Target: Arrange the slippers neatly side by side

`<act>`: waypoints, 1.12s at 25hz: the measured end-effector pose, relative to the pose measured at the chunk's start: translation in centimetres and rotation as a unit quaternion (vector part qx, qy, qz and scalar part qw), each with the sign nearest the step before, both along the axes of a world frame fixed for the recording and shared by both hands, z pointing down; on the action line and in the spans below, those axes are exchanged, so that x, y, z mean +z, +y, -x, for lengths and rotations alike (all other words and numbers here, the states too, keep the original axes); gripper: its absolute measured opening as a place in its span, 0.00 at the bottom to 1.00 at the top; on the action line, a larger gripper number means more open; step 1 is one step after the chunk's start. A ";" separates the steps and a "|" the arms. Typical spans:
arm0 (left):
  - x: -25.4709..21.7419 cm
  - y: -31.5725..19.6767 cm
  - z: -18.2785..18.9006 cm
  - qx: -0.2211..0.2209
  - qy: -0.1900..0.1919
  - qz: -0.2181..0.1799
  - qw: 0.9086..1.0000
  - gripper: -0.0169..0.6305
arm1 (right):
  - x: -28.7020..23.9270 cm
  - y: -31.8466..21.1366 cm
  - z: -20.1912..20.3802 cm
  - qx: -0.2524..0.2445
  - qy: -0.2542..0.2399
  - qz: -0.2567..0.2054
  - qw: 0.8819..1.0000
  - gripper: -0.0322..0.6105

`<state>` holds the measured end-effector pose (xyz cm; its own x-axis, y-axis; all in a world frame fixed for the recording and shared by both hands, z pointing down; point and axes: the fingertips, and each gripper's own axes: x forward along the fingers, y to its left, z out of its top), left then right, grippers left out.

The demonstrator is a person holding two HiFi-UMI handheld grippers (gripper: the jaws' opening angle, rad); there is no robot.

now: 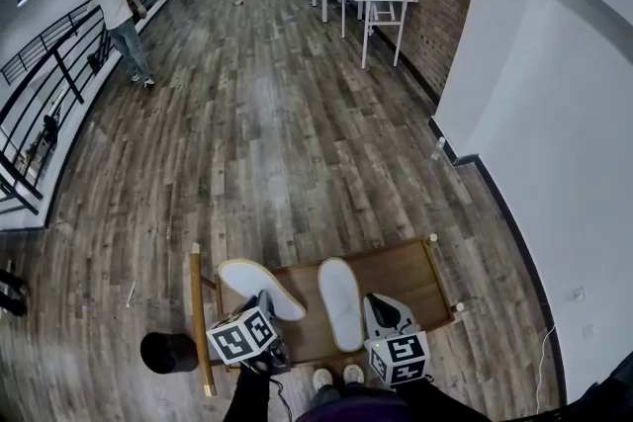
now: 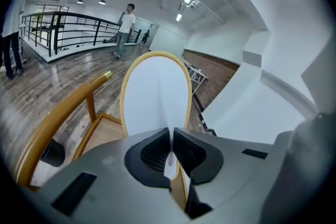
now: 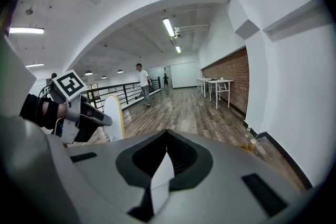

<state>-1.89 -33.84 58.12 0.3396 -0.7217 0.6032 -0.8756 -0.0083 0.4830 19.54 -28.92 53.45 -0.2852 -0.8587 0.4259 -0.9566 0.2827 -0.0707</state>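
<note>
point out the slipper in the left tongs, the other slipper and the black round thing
held white flat slipper with tan rim [image 2: 157,92], left gripper view, middle of its face
other white flat slipper [image 1: 340,301], head view, its middle
black round object [image 1: 168,352], head view, its top

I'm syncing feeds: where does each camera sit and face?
Head view: on the head, steeply down at the wooden stand; left tongs, right tongs, shoes show.
Left gripper view: along left tongs, shut on a slipper.
Right gripper view: along right tongs, pinching a white strip, toward the hall; left hand shows.
Shared: that slipper, the bystander.
</note>
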 end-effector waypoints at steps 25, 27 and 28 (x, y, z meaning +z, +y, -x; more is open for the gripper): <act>2.8 7.1 -6.6 0.197 -0.046 0.167 0.965 0.04 | 0.3 0.7 -1.7 0.020 0.001 0.007 1.000 0.05; 4.3 6.5 -7.0 0.193 -0.035 0.183 0.963 0.04 | 0.4 0.7 -1.7 0.021 0.002 0.008 1.000 0.05; 4.9 6.0 -7.2 0.190 -0.031 0.190 0.963 0.04 | 0.5 0.7 -1.8 0.021 0.002 0.009 1.000 0.05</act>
